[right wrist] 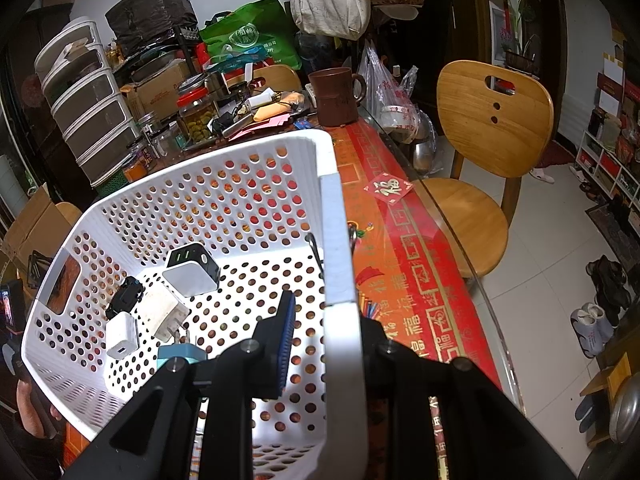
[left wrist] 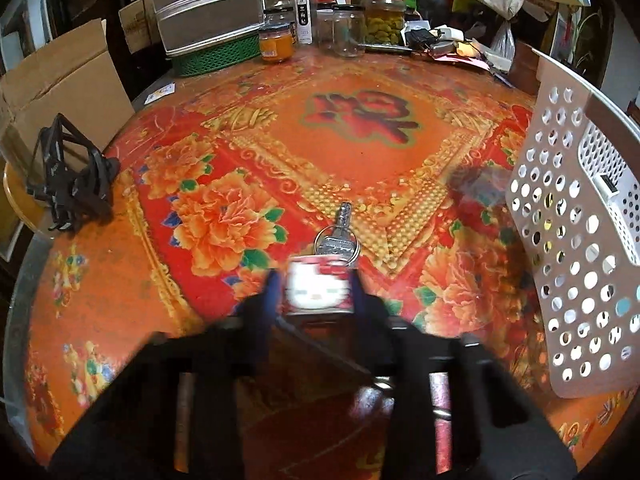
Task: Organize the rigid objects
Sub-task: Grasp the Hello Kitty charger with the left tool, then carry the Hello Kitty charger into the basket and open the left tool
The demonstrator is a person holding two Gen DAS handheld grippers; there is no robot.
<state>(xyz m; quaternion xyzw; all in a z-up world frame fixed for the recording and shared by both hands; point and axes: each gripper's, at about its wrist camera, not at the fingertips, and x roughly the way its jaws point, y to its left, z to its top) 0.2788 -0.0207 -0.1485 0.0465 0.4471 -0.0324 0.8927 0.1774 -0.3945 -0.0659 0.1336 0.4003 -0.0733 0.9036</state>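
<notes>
Closing narrow left gripper (left wrist: 318, 292) fingers around a cat-face key fob (left wrist: 318, 290) on the floral desk (left wrist: 400, 128), keys (left wrist: 336, 240) trailing loose and liable to snag; right gripper (right wrist: 328, 344) clamping the white basket (right wrist: 340, 240) rim, risking tipping chargers (right wrist: 192, 270).

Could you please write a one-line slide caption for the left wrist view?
Left gripper closes on a cat-face key fob with key, beside the white basket.
</notes>
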